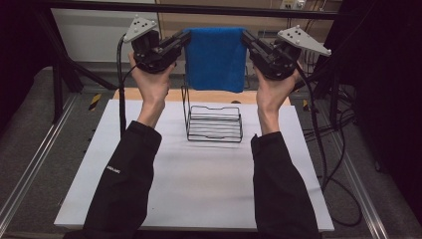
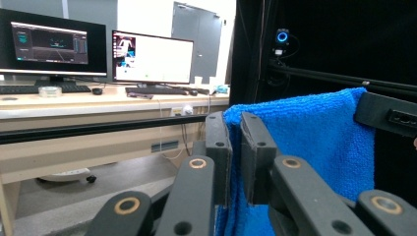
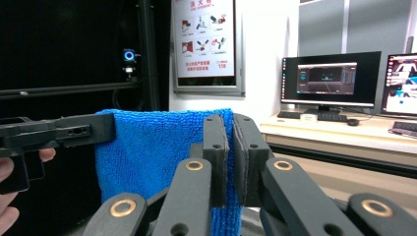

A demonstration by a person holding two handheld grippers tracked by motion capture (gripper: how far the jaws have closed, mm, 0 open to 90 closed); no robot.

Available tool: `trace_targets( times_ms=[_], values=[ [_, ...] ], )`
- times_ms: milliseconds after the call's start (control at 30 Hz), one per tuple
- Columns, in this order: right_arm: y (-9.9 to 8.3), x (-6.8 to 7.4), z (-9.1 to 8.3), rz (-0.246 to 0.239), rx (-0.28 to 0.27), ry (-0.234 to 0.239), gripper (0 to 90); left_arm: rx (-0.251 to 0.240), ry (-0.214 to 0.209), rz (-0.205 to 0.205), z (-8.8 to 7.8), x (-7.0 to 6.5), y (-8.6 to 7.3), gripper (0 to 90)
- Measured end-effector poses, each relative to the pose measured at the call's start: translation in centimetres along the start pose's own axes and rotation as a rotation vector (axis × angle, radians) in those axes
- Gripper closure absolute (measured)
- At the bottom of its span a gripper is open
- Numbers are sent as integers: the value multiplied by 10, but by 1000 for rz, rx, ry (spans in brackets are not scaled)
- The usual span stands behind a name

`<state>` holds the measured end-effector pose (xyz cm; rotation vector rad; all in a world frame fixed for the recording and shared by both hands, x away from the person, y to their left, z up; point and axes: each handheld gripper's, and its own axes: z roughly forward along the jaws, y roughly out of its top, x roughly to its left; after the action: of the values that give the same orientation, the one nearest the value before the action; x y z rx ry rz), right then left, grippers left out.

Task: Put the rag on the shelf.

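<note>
A blue towel hangs in the air above the far edge of the white table. It is stretched flat between two grippers and hangs down like a little curtain. The left gripper pinches the towel's top left corner, with its jaws squeezed tight on the cloth. The right gripper pinches the top right corner the same way. A person's hands hold both grippers up high. Under the towel, a black wire rack stands on the table near the far edge. Past the table, two screens glow on a desk.
</note>
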<state>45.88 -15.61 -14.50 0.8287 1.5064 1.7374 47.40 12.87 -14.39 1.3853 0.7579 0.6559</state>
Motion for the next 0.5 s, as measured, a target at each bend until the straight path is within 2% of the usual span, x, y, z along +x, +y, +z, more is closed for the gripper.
trace_targets(
  times_ms=[100,267,400,500],
  values=[
    [-1,-4,4,1,8,-4,857,2,0,-8,5,3,0,828],
    [0,-8,10,8,11,-10,857,8,6,7,11,6,0,828],
    [0,-11,14,10,11,-16,857,2,3,-12,17,9,-2,828],
    [-2,-13,18,11,21,-19,856,15,15,-3,22,12,-5,828]
  ],
)
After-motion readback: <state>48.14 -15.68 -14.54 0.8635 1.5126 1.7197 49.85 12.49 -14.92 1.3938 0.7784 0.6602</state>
